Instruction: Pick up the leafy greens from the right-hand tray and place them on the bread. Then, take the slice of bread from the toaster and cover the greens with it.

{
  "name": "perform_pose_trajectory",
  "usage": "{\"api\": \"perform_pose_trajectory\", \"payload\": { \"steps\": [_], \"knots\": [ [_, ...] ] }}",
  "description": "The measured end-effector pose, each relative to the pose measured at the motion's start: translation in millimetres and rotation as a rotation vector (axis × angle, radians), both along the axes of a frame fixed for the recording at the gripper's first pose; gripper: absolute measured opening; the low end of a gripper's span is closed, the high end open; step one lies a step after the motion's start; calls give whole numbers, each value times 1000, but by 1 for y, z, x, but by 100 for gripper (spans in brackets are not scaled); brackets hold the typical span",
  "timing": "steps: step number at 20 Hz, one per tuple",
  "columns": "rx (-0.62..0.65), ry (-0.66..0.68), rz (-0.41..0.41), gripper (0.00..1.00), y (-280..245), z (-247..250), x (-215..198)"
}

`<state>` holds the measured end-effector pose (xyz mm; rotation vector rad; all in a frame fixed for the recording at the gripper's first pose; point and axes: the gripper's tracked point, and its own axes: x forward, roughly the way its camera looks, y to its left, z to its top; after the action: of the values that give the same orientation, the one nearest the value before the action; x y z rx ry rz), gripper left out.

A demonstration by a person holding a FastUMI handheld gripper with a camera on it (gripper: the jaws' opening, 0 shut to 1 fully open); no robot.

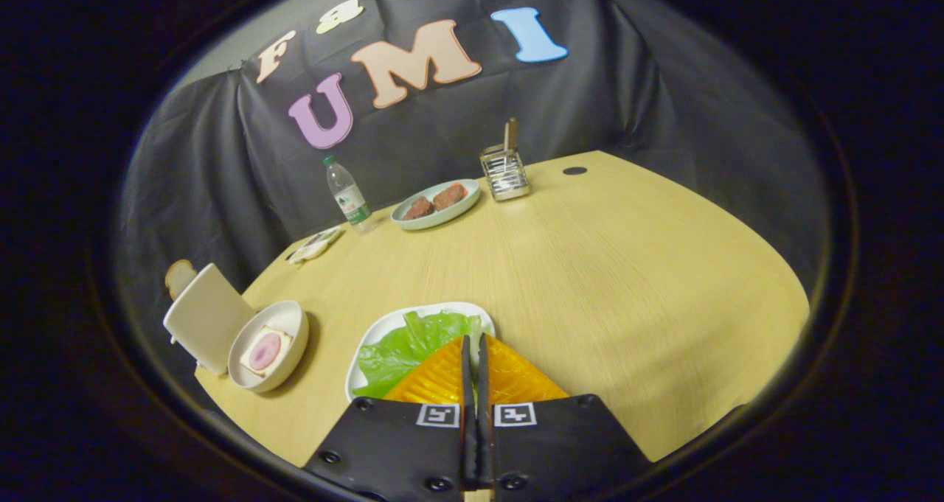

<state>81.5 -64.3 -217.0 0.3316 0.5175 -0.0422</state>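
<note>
One claw (473, 351) hung with its fingers nearly closed, grasping nothing, directly above the leafy greens (409, 347) on their tray (369, 340); the bread (265, 351) waited in its bowl (291, 318) leftward.

One toaster (209, 318), one bottle (348, 194), two bread slices (179, 276), two patties (434, 202).

Gripper (476, 340) level, jaws nearly together.
</note>
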Motion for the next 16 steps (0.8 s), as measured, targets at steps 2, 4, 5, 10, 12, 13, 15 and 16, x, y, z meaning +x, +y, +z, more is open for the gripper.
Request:
{"api": "perform_pose_trajectory", "payload": {
  "steps": [2,4,5,10,12,13,15,16],
  "knots": [
    [23,-23,0,3,2,8,0],
    [28,-36,-11,3,1,13,-2],
    [28,-49,-15,3,1,18,-2],
    [43,-122,2,3,16,51,-7],
    [46,-148,25,3,29,63,-8],
    [42,-161,30,3,34,69,-8],
    [43,-181,46,3,46,81,-8],
    [45,-193,54,3,54,87,-8]
  ]
}}
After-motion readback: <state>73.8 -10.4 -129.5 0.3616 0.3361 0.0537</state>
